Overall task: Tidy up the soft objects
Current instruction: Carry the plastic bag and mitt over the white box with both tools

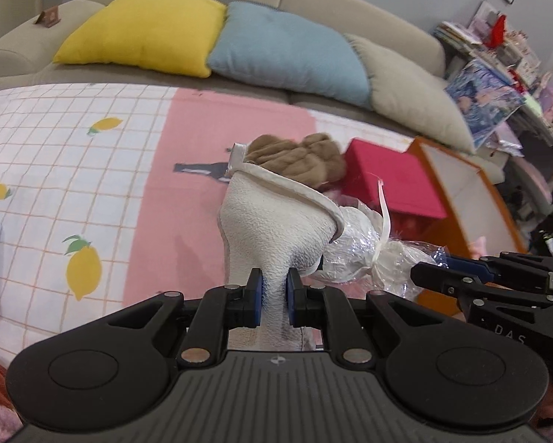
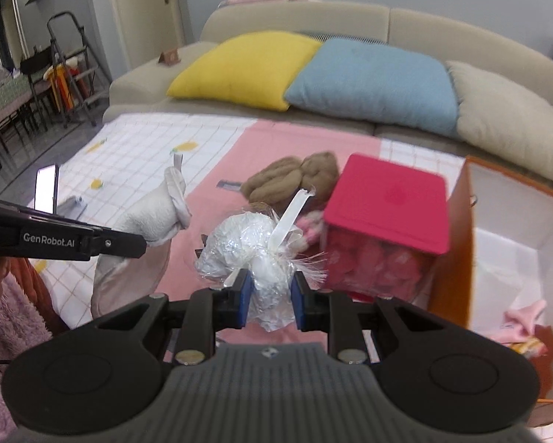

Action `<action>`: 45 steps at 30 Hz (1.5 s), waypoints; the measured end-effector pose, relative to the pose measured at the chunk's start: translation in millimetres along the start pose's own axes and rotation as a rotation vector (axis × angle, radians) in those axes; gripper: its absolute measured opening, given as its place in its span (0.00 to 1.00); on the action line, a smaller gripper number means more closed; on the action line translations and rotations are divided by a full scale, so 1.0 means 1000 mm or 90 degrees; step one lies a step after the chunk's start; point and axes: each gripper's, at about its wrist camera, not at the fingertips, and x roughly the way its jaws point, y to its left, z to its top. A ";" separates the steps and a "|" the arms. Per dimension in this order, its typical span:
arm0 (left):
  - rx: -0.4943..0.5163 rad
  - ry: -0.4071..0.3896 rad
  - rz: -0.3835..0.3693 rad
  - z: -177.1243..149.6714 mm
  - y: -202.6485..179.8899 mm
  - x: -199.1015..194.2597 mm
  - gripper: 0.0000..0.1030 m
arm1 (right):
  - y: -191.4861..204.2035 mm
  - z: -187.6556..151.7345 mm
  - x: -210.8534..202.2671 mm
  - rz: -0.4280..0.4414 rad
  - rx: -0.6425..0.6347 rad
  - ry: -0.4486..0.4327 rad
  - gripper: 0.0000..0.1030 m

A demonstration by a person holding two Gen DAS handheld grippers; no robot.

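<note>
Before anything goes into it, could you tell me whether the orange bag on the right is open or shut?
Open: the orange bag gapes at the top, showing its white inside and a pink item at the bottom.

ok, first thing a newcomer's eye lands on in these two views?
Probably the white fabric pouch pinched in the left hand-held gripper and lifted over the pink-and-checked cover, beside a crinkly plastic-wrapped bundle with a white ribbon, clamped in the right hand-held gripper. Next, colour: the magenta-lidded box beside an open orange bag, and the yellow pillow and blue pillow on the beige sofa behind.
</note>
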 end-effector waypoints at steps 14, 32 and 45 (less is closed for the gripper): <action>0.058 -0.035 -0.094 0.032 -0.069 -0.006 0.14 | -0.064 -0.002 -0.068 -0.117 0.068 -0.105 0.21; 0.146 -0.013 -0.259 0.101 -0.195 0.057 0.14 | -0.169 -0.010 -0.095 -0.296 0.161 -0.126 0.22; 0.253 0.085 -0.178 0.085 -0.260 0.150 0.14 | -0.208 -0.018 -0.037 -0.331 0.152 -0.029 0.22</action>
